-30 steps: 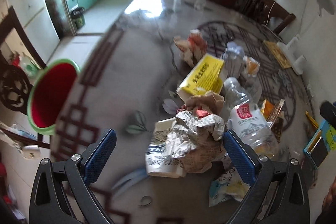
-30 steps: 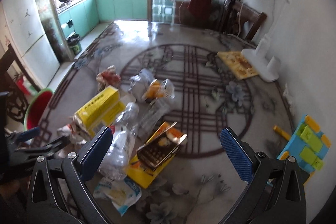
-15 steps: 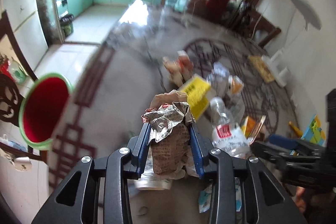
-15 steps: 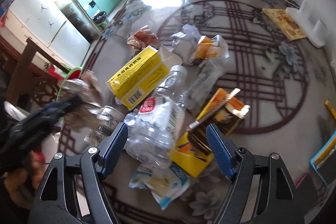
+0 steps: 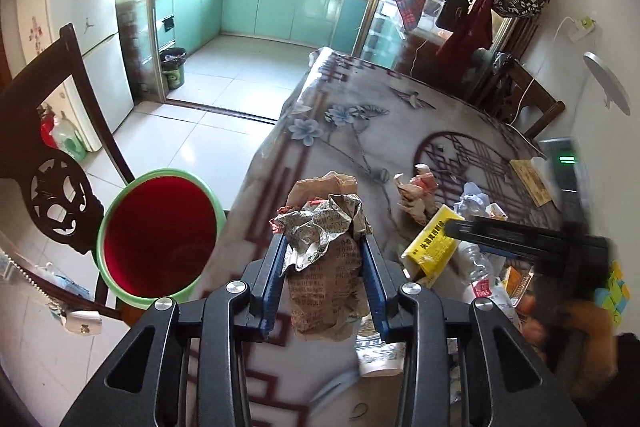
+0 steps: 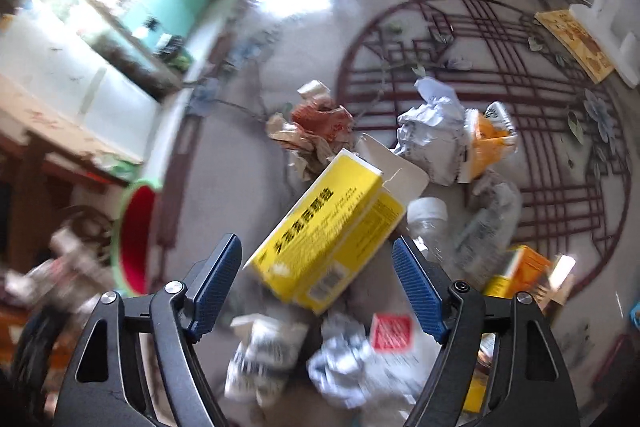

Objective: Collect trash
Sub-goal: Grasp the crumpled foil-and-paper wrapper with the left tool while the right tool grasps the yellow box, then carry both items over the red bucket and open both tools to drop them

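Clearly, a crumpled paper wad (image 5: 325, 267) is pinched between the blue pads of the left claw (image 5: 325, 277), which is pressed against both of its sides; the wad is held lifted above the near edge of the worktop (image 5: 352, 135), with more of it sticking up past the fingertips. Just to the left, off the worktop's edge, a green-rimmed red bin (image 5: 158, 233) is seen standing open beside a dark carved chair (image 5: 52, 179). The right claw (image 6: 318, 289) is spread wide, nothing being gripped, and a yellow carton (image 6: 332, 227) is framed between its two pads, lying on the worktop with one flap open. Beyond the carton a reddish-brown wrapper ball (image 6: 316, 131) is seen, and to its right a crumpled white paper (image 6: 432, 131) touching an orange packet (image 6: 488, 139). A clear plastic bottle (image 6: 436, 227) with a white cap is lying just beside the carton. Nearer items below the right claw are too blurred to be named.
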The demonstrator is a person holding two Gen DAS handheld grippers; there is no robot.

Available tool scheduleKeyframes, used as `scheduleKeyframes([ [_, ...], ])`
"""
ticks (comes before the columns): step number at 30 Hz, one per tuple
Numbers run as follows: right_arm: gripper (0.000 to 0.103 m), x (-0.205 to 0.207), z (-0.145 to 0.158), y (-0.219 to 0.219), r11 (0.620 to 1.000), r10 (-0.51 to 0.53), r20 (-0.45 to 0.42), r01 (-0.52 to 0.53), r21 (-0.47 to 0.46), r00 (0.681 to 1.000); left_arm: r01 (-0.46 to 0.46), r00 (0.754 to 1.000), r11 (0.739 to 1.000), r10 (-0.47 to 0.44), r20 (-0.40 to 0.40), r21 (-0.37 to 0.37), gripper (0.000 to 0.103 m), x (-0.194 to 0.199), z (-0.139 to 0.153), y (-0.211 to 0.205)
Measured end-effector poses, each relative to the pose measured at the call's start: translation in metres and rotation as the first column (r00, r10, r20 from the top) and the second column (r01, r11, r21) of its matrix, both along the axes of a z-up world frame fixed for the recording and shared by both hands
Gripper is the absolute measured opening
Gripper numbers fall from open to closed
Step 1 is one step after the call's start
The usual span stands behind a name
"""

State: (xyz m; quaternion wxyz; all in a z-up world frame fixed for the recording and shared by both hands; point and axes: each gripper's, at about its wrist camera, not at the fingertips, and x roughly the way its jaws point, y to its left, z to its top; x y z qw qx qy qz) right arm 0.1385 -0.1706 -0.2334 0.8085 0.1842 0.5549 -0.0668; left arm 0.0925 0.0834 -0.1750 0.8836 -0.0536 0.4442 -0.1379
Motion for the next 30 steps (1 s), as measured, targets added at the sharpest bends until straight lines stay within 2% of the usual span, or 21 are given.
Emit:
scheduleKeyframes([
  [3, 0.078, 0.018, -0.027, 0.01, 0.998, -0.058, -0.077, 0.055, -0.041, 0.995, 0.0, 1.0, 1.0, 0.0, 0.008, 0.006, 0.035, 0.004, 0.002, 0.012],
  [7, 0.078, 0.03, -0.051, 0.023, 0.989, -0.066, -0.144, 0.046, -0.141, 0.987, -0.003, 1.0, 1.0, 0.003, 0.011, 0.014, 0.035, 0.014, 0.0, 0.032],
  [9, 0.068, 0.03, -0.059, 0.027, 0.987, -0.068, -0.155, 0.043, -0.158, 0.986, -0.014, 1.0, 1.0, 0.014, 0.004, 0.014, 0.035, 0.022, -0.003, 0.044],
  [10, 0.057, 0.028, -0.058, 0.028, 0.987, -0.064, -0.144, 0.041, -0.156, 0.987, -0.021, 1.0, 1.0, 0.021, -0.003, 0.014, 0.035, 0.027, -0.006, 0.051],
  [11, 0.051, 0.027, -0.056, 0.029, 0.987, -0.064, -0.136, 0.043, -0.155, 0.989, -0.029, 1.0, 0.999, 0.029, -0.01, 0.014, 0.035, 0.032, -0.009, 0.058],
  [13, 0.04, 0.024, -0.048, 0.027, 0.989, -0.057, -0.109, 0.042, -0.139, 0.992, -0.043, 0.999, 0.999, 0.044, -0.021, 0.015, 0.035, 0.041, -0.015, 0.071],
  [14, 0.039, 0.021, -0.043, 0.026, 0.991, -0.053, -0.096, 0.04, -0.127, 0.994, -0.049, 0.998, 0.999, 0.049, -0.024, 0.016, 0.035, 0.045, -0.017, 0.076],
  [19, 0.039, 0.001, -0.004, 0.029, 0.993, -0.035, -0.014, 0.033, -0.113, 0.999, -0.09, 0.995, 0.995, 0.091, -0.036, 0.036, 0.035, 0.066, -0.031, 0.109],
  [23, 0.039, 0.002, 0.029, 0.051, 0.992, -0.023, 0.075, 0.032, -0.125, 0.997, -0.132, 0.99, 0.99, 0.135, -0.043, 0.054, 0.035, 0.079, -0.04, 0.139],
  [26, 0.039, 0.005, 0.058, 0.082, 0.991, 0.039, 0.155, -0.018, -0.13, 0.987, -0.158, 0.986, 0.985, 0.162, -0.046, 0.072, 0.035, 0.087, -0.047, 0.159],
  [30, 0.039, 0.029, 0.067, 0.133, 0.982, 0.171, 0.197, -0.151, -0.113, 0.965, -0.179, 0.98, 0.979, 0.186, -0.064, 0.1, 0.035, 0.095, -0.062, 0.182],
])
